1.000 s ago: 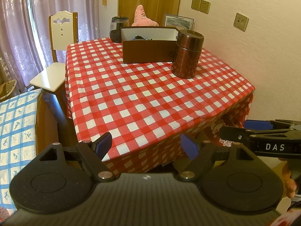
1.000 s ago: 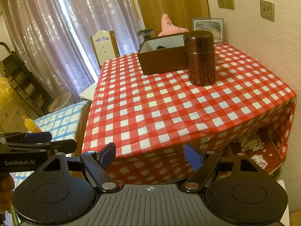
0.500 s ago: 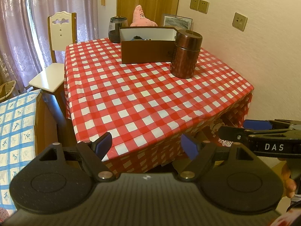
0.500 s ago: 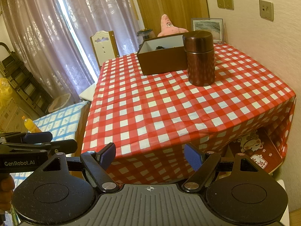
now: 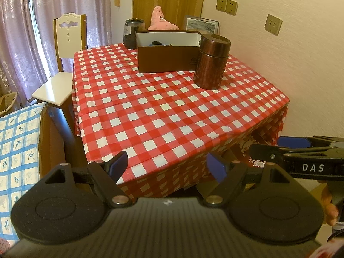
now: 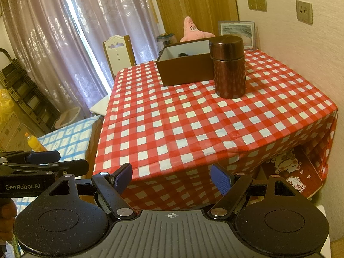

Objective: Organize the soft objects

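A pink star-shaped plush toy point(image 5: 160, 20) point(image 6: 193, 31) stands at the far edge of the table, behind an open brown box point(image 5: 167, 52) point(image 6: 185, 66) with a white inside and some small dark items in it. My left gripper point(image 5: 167, 167) is open and empty, held off the table's near corner. My right gripper point(image 6: 172, 177) is open and empty too, low in front of the table's near edge. Each gripper shows at the side of the other's view, the right gripper point(image 5: 292, 148) and the left gripper point(image 6: 43, 161).
A red-and-white checked cloth covers the table point(image 5: 172, 111) point(image 6: 204, 124). A tall brown canister point(image 5: 211, 61) point(image 6: 229, 66) stands beside the box, a dark jar point(image 5: 131, 33) behind it. A white chair point(image 5: 62, 64) stands left, and a blue checked surface point(image 5: 17, 150) is nearer.
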A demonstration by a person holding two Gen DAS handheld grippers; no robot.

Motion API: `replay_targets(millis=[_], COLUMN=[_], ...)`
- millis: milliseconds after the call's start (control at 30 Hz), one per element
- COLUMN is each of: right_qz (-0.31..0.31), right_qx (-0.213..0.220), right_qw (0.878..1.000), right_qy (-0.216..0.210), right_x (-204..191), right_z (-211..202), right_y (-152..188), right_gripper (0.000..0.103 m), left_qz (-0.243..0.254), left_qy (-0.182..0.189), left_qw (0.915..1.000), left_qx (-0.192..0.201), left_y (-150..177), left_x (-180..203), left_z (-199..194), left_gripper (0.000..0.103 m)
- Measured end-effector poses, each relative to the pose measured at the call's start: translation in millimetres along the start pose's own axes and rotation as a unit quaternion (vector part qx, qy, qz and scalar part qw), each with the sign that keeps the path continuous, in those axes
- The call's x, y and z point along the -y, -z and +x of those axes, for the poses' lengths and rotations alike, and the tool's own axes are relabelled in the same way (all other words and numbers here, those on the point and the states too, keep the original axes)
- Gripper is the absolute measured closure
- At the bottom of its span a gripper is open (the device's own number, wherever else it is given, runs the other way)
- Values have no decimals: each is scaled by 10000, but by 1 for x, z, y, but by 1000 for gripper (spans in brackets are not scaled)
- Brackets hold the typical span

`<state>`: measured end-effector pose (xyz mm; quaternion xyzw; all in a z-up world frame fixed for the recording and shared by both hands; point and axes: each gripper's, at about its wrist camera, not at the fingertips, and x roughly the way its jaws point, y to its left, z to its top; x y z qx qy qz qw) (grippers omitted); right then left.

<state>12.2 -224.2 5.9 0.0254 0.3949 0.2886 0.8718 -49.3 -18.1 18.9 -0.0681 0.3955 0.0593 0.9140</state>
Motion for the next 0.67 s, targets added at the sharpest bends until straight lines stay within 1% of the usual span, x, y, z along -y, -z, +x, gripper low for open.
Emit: replay_targets(millis=[667], right_qz=[43], right_qx=[15], right_qw=[10000], right_qy=[52], right_x=[2], right_z=[-2], right_y=[-3], right_gripper=[24], left_qz=[54], left_qy=[77], left_qw=[10000], left_qx=[-5], left_y=[-5], left_x=[9], left_z=[4], left_gripper=[24])
